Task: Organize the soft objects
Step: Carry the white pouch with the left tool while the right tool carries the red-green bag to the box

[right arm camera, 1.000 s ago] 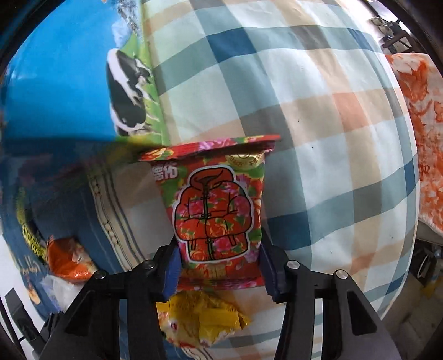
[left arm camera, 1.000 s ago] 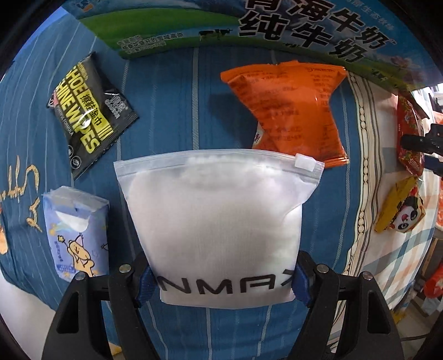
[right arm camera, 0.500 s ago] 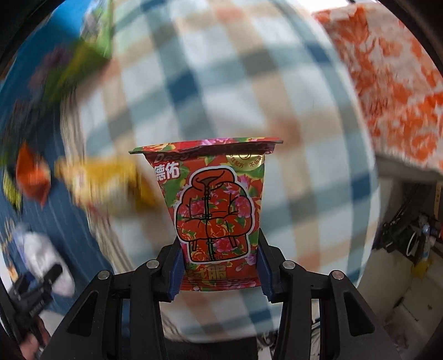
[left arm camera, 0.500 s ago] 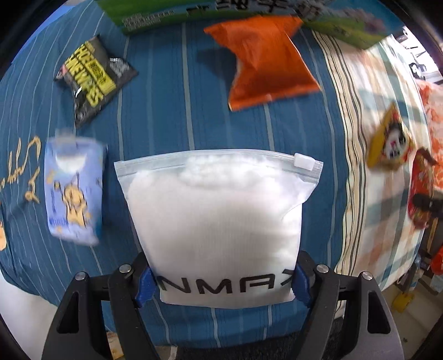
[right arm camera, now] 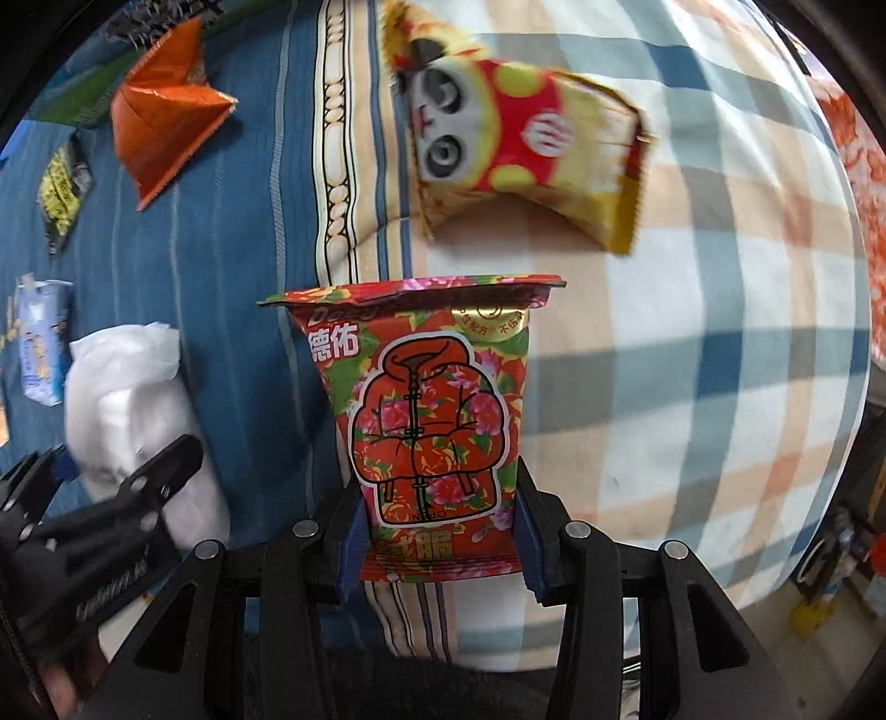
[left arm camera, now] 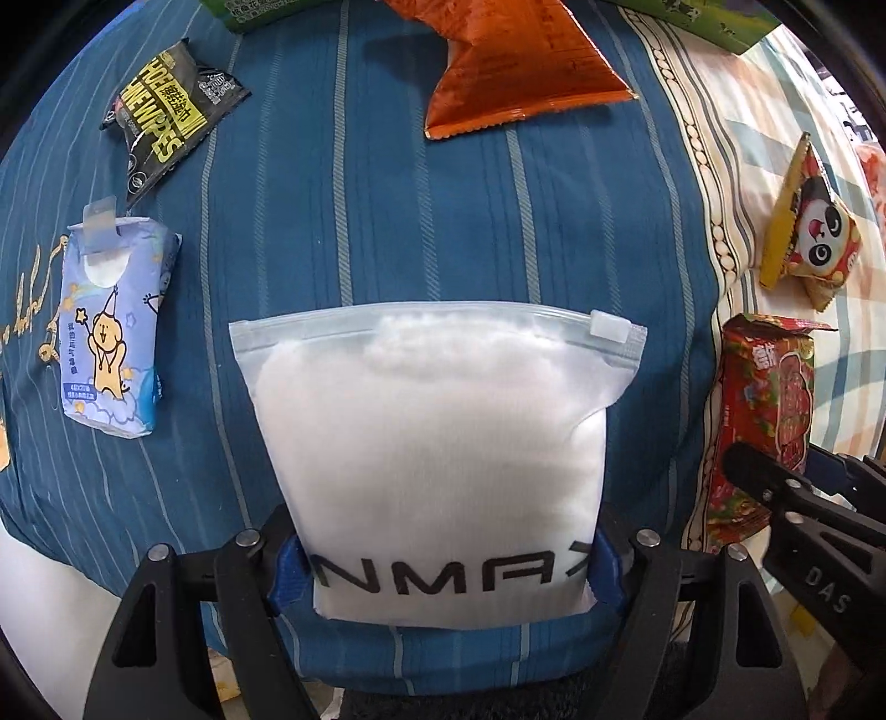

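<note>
White padding fills the zip pouch (left arm camera: 432, 443) pinched low centre by the left tongs (left arm camera: 443, 570); the right tongs (right arm camera: 437, 543) clamp a red floral packet (right arm camera: 426, 421) above the bed (left arm camera: 387, 221). Both loads appear mid-carry; next, each likely needs setting beside the panda packet (right arm camera: 515, 149) or tissue pack (left arm camera: 111, 332).

The zip bag (left arm camera: 437, 443) sits clamped between the left gripper (left arm camera: 443, 570) fingers, above the bedspread (left arm camera: 387, 221). Left of it lie a tissue pack (left arm camera: 113, 332) and, farther back, a wipes packet (left arm camera: 166, 119). Behind it lies a snack bag (left arm camera: 520, 61), just before a carton (left arm camera: 698, 16). To its right the right gripper (right arm camera: 437, 548) clamps a floral packet (right arm camera: 432, 426), with a panda packet (right arm camera: 526, 149) lying behind that on the checked cloth (right arm camera: 692, 360).
</note>
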`<action>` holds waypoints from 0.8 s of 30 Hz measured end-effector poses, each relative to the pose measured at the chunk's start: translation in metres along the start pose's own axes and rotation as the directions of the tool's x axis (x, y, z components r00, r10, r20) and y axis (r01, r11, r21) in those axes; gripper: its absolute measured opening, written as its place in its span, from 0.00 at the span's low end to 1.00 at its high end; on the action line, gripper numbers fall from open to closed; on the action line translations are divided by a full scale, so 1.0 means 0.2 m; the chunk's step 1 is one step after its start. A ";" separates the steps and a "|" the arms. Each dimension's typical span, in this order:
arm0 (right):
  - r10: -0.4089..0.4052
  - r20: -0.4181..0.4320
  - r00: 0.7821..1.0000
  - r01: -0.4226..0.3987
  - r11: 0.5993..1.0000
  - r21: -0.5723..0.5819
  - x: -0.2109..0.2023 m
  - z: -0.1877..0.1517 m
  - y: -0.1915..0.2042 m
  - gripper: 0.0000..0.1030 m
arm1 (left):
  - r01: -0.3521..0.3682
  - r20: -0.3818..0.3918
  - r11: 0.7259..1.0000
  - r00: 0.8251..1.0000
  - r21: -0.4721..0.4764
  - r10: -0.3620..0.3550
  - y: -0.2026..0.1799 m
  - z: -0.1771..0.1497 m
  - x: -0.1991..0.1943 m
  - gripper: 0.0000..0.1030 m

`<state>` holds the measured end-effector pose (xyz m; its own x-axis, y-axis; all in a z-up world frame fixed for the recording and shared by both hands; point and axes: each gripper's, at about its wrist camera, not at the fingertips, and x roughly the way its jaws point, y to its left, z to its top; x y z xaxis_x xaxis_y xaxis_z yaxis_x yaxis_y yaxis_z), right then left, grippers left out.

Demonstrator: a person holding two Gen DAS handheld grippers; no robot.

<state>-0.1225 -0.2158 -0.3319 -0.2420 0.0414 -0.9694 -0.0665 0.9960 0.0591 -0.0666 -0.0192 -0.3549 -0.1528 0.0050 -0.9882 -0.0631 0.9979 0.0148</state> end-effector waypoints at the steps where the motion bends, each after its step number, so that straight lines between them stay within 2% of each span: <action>1: -0.012 -0.001 1.000 0.012 1.000 -0.003 0.00 0.00 0.02 0.46 | 0.001 0.001 1.000 1.000 -0.004 -0.001 0.01 -0.02 0.00 0.76; 7: -0.038 -0.030 0.999 0.038 0.999 -0.010 -0.01 0.00 0.12 0.51 | 0.004 -0.004 1.000 1.000 -0.023 -0.004 0.03 -0.06 0.07 0.75; 9: -0.056 -0.036 0.998 0.055 0.998 -0.020 -0.02 0.04 0.13 0.47 | 0.001 -0.004 1.000 1.000 -0.026 -0.001 0.03 -0.05 0.06 0.74; 13: -0.054 -0.048 0.997 0.052 0.998 -0.041 -0.09 0.00 0.23 0.45 | 0.011 0.032 0.999 0.999 -0.039 -0.010 0.03 -0.08 -0.02 0.73; 15: -0.036 -0.038 0.999 0.033 0.998 -0.059 -0.22 0.01 0.29 0.45 | 0.011 0.073 0.999 0.997 -0.032 -0.009 0.02 -0.13 -0.12 0.73; 19: 0.010 0.025 1.000 -0.007 0.995 -0.103 -0.50 -0.04 0.25 0.45 | 0.019 0.172 1.000 0.985 -0.013 -0.017 0.03 -0.21 -0.36 0.73; 20: 0.024 0.049 0.998 -0.019 0.994 -0.110 -0.58 -0.04 0.26 0.45 | 0.023 0.196 1.000 0.980 -0.008 -0.021 0.03 -0.23 -0.43 0.73; 21: 0.041 0.076 0.996 -0.032 0.993 -0.115 -0.68 -0.05 0.27 0.45 | 0.030 0.229 1.000 0.973 -0.001 -0.029 -0.01 -0.36 -0.55 0.73; 22: 0.053 0.095 0.994 -0.041 0.992 -0.118 -0.74 -0.04 0.27 0.45 | 0.034 0.253 0.999 0.967 0.007 -0.035 -0.03 -0.42 -0.63 0.73; 24: 0.075 0.141 0.987 -0.057 0.991 -0.124 -0.90 -0.06 0.26 0.45 | 0.042 0.304 0.999 0.951 0.026 -0.048 -0.03 -0.44 -0.80 0.73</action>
<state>-0.0942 -0.1731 -0.1516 -0.1073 0.1262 -0.9862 -0.1723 0.9745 0.1434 -0.1290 -0.0322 -0.1833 0.1577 -0.0234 -0.9872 -0.0437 0.9986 -0.0307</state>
